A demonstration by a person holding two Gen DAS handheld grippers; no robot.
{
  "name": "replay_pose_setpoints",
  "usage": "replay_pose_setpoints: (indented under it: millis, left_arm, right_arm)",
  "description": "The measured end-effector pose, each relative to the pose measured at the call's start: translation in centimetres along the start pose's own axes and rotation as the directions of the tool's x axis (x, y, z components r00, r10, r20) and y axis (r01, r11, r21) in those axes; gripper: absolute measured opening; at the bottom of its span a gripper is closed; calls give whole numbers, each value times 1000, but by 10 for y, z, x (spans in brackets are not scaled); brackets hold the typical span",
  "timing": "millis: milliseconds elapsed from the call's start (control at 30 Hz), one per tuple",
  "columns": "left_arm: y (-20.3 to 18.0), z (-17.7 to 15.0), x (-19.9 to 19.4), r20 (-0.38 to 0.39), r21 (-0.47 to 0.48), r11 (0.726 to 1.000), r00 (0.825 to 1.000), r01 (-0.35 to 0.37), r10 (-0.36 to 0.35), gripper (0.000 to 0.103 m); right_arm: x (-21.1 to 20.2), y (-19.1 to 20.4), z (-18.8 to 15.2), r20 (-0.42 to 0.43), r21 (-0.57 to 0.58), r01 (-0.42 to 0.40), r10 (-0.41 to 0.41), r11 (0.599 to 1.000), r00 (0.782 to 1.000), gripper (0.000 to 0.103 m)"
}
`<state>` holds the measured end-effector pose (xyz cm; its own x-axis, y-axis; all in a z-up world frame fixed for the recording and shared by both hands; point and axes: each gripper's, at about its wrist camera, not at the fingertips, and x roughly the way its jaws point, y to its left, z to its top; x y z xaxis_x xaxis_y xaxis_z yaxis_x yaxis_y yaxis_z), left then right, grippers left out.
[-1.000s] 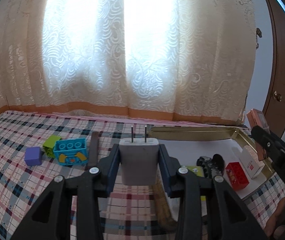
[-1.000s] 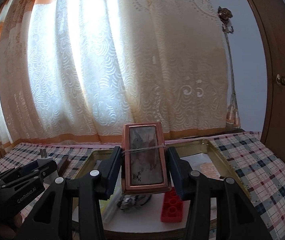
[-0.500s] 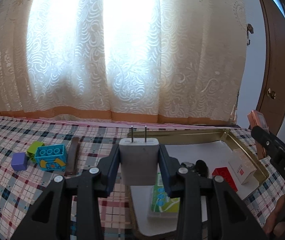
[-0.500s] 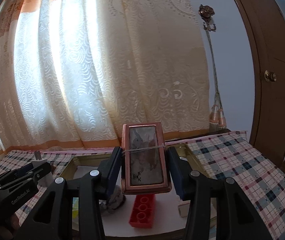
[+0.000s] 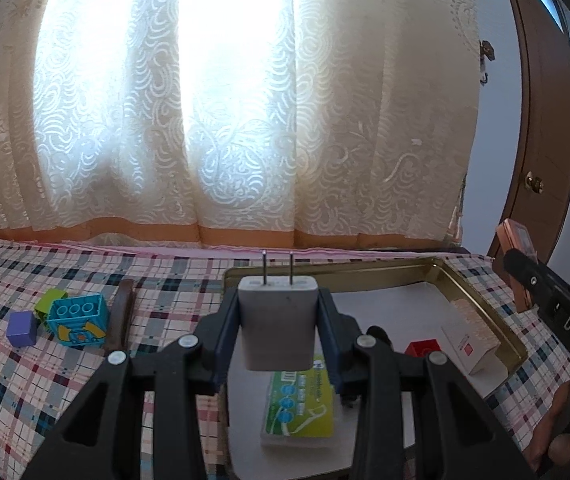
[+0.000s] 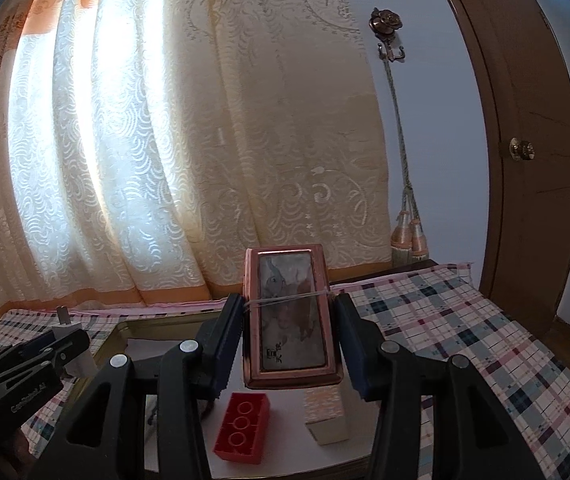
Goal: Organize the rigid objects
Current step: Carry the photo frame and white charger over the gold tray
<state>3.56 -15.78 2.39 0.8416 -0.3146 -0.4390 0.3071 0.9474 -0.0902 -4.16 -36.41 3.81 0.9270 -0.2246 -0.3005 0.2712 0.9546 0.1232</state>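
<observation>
Here your left gripper [image 5: 279, 328] pinched the white charger [image 5: 278, 322]; your right gripper [image 6: 291, 344] pinched the copper-framed box [image 6: 292, 316], gold tray [image 5: 481, 300] below both.

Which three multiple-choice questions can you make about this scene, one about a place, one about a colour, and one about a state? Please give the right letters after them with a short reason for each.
1. Where does the green and white card pack lie?
A. inside the gold-rimmed tray
B. on the checked cloth beside the toy blocks
C. on the door handle

2. What colour is the studded brick in the tray?
A. purple
B. red
C. white

3. What is the state of the left gripper?
A. open and empty
B. shut on a toy block
C. shut on the white charger plug

Answers:
1 A, the pack rests on the tray's white floor below the left gripper.
2 B, the right wrist view shows it red, with three round studs.
3 C, both jaws press the plug's sides, prongs pointing up.
</observation>
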Motion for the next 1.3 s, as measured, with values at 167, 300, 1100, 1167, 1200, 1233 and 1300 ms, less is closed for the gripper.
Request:
replay_pose_setpoints:
  millis: [167,300,1100,1167,1200,1233,1300]
  left_arm:
    - [-11,0,5,-7,12,1000,1000,18,-18,36]
    - [-23,-1,10,-16,30,999,999,35,-34,36]
    - [-78,-19,42,-101,159,987,995,33,-17,36]
    - [-80,-20,45,-103,174,984,995,26,-8,36]
    - [-81,-20,48,-104,181,983,995,15,4,36]
    - [-82,-19,50,-105,184,983,994,10,10,36]
    - [-80,-18,52,-114,176,984,993,10,10,36]
  right_arm:
    - [2,-13,3,4,16,32,-32,999,999,49]
    - [6,-21,5,3,11,58,-58,998,998,49]
    - [51,-16,-5,-89,-91,128,-136,988,987,49]
    - [56,-16,-6,-103,-92,126,-136,988,985,49]
    - [58,-16,-6,-113,-89,124,-134,988,985,49]
    - [60,-16,-7,-125,-85,119,-129,989,984,49]
    - [66,-15,-9,-146,-88,117,-129,989,981,49]
